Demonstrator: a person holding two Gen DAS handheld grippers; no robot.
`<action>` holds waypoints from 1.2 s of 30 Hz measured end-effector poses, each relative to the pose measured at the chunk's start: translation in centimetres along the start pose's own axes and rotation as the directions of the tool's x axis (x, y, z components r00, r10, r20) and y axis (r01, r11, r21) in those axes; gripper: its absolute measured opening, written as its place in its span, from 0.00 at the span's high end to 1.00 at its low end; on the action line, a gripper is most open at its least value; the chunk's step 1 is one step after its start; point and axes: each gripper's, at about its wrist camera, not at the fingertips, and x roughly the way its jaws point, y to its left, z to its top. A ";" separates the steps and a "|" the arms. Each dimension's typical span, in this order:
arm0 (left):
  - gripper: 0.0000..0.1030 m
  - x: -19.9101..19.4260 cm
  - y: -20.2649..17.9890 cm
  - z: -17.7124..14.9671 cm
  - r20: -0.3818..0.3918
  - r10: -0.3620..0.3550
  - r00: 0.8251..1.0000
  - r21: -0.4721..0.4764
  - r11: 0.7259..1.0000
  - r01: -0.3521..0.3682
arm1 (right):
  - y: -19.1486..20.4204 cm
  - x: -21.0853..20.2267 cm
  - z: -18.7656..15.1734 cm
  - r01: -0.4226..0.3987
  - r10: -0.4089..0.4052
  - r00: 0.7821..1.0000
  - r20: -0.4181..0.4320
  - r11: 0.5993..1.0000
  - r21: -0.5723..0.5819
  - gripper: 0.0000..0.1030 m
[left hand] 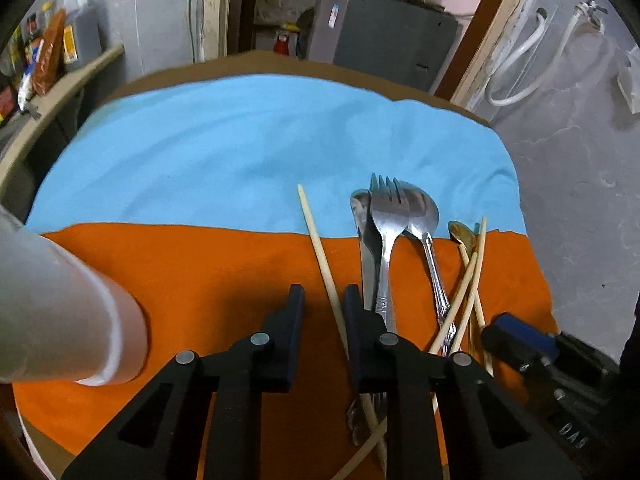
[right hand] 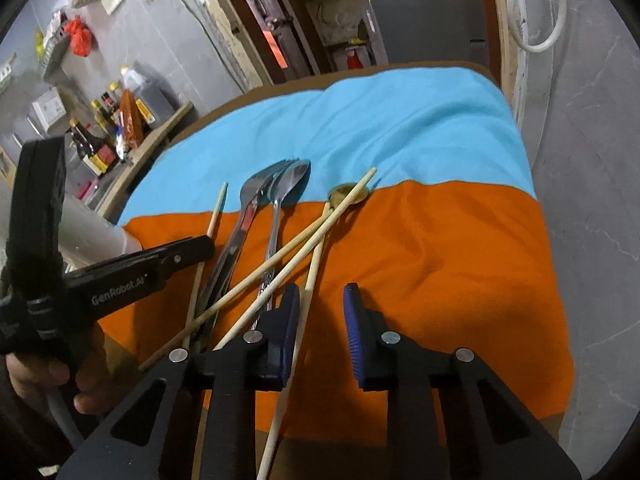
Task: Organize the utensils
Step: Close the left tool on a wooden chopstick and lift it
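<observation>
Held the left gripper (left hand: 324,300) low at 6 o'clock of its own view, over the orange cloth (left hand: 224,280), jaws parted and clamped on nothing. Had a lone chopstick (left hand: 320,248) running up through the gap toward 12 o'clock, close to the right-hand finger (touching or not, cannot tell). Found a knife (left hand: 362,224) just to the 3 o'clock side of that stick, a fork (left hand: 384,216) lying partly over the knife, and a spoon (left hand: 420,212) beside the fork. Found all three with handles toward 6 o'clock and heads reaching onto the blue cloth (left hand: 240,140). Found a small gold spoon (left hand: 462,234) and three crossed chopsticks (left hand: 476,272) farther toward 3 o'clock. Noted a white cup (left hand: 68,308) standing on the orange cloth at 9 o'clock, well apart from the cutlery.

Held the right gripper (right hand: 322,304) at 6 o'clock of the right wrist view, also above the orange cloth, jaws likewise parted and gripping nothing. Had one of the crossed chopsticks slanting down through its gap, right by the inner face of the left-hand finger. Saw the other two fanning from 12 o'clock toward 8 o'clock across the spoon's handle. Caught the left gripper coming in from 9 o'clock, its tip beside the lone chopstick.
</observation>
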 end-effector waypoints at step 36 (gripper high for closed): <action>0.98 -5.8 3.4 -5.2 -0.173 -0.164 0.971 -0.208 0.970 0.127 | -1.0 -3.4 -4.1 -0.010 0.055 0.982 -0.182 0.970 0.242 0.97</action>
